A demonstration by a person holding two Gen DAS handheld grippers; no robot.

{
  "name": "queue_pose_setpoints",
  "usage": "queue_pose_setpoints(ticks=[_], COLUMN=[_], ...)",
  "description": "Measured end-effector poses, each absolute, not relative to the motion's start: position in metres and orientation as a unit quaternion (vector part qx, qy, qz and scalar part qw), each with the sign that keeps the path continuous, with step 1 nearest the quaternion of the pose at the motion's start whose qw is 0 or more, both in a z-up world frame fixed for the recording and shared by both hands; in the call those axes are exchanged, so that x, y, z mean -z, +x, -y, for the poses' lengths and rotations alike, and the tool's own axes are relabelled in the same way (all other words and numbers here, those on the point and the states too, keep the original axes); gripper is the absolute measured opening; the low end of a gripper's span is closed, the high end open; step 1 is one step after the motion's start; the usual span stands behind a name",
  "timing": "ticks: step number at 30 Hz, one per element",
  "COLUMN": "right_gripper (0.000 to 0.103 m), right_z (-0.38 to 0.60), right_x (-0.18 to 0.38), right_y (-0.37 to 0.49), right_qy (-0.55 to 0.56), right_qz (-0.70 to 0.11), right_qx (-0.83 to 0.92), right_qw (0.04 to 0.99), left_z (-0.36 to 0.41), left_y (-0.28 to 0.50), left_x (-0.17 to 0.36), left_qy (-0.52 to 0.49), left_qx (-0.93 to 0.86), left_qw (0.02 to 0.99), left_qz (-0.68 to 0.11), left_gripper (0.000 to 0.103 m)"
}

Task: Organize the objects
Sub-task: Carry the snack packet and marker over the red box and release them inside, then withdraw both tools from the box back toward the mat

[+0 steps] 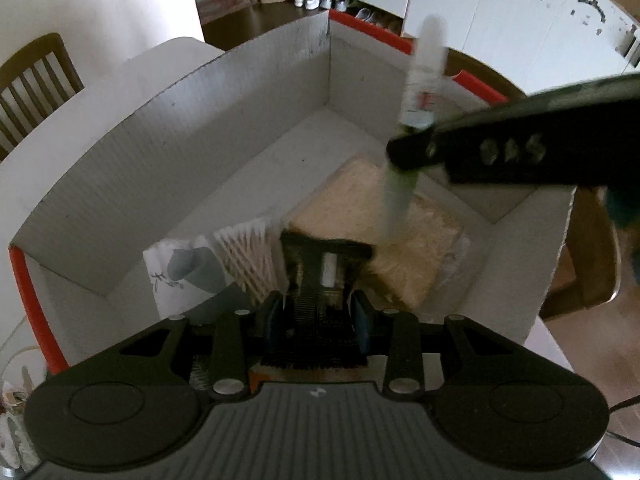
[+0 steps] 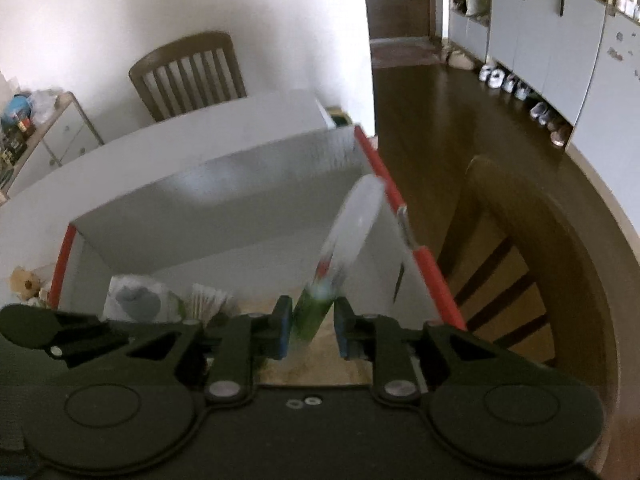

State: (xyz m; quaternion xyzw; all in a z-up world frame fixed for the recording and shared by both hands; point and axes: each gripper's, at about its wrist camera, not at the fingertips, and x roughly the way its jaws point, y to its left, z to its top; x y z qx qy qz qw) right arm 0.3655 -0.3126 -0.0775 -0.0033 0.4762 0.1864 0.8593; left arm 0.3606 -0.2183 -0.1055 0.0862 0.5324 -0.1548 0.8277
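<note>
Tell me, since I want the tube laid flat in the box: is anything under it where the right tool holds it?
Yes. A tan packet lies on the box floor right below the tube, and the left tool holds a black brush just beside that spot.

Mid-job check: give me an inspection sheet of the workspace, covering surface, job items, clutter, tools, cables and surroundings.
Surface: white table carrying an open white cardboard box with red-taped edges.
Job's things: in the box, a beige packet, cotton swabs, a printed white pack; green-and-white tube; black comb-like item.
Clutter: small items on a side cabinet.
Tools: left tool grips the black item; right tool, tube between its pads, blurred.
Cables: one at the left view's lower right.
Surroundings: wooden chairs, shoes by white cupboards.
</note>
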Motion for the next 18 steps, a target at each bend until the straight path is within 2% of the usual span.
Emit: queue_pose_setpoints(ticks=[4, 6, 18], right_gripper=[0.029, 0.033, 0.034], right_z=[0.311, 0.313, 0.319], right_x=[0.081, 0.079, 0.055], right_y=[0.36, 0.358, 0.334], right_qy=[-0.011, -0.008, -0.018], right_qz=[-0.477, -0.475, -0.449], right_qx=[-0.19, -0.192, -0.219], right_qw=[0.858, 0.859, 0.866], left_z=[0.218, 0.216, 0.203], left_y=[0.366, 0.364, 0.348], left_x=[0.104, 0.101, 0.074], left_qy=[0.069, 0.063, 0.04], left_qx=[0.157, 0.157, 0.151], left_qw=[0.836, 0.838, 0.86], left_qz=[-0.522, -0.518, -0.485], left_gripper=[0.058, 0.059, 0.059])
